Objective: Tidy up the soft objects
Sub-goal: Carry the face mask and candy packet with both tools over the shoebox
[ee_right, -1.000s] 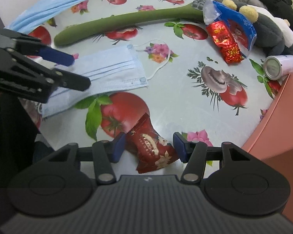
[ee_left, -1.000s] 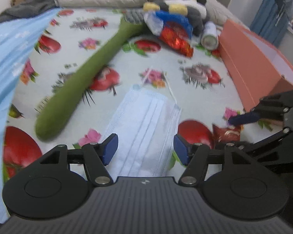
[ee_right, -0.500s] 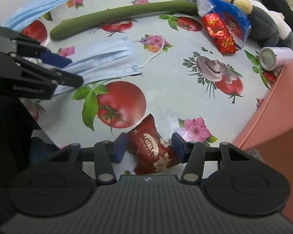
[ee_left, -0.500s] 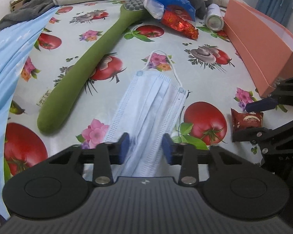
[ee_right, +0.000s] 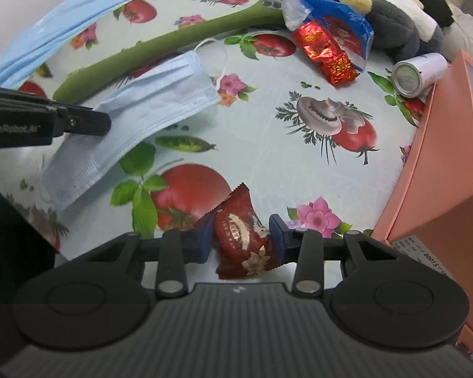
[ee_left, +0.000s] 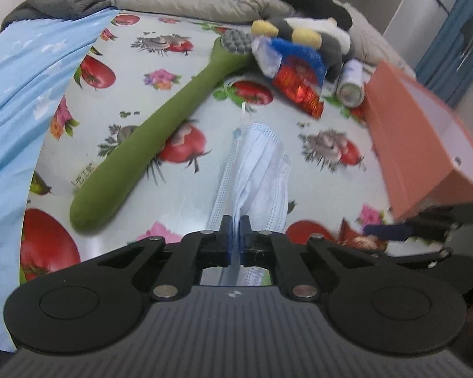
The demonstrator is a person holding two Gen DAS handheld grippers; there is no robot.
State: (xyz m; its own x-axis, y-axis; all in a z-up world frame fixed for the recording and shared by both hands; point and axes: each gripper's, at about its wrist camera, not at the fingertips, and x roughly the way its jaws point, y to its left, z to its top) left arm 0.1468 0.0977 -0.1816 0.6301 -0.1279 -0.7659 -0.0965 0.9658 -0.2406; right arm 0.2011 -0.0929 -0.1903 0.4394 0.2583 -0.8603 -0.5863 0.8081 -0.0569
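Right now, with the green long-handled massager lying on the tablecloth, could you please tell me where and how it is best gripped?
Grip the green massager at mid-handle, coming from above with the fingers across its width. It lies flat with that stretch bare, while its studded grey head sits against the snack bags.

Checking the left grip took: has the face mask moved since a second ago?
Yes. The face mask lay flat on the tablecloth; now it is bunched and lifted, pinched by the left gripper.
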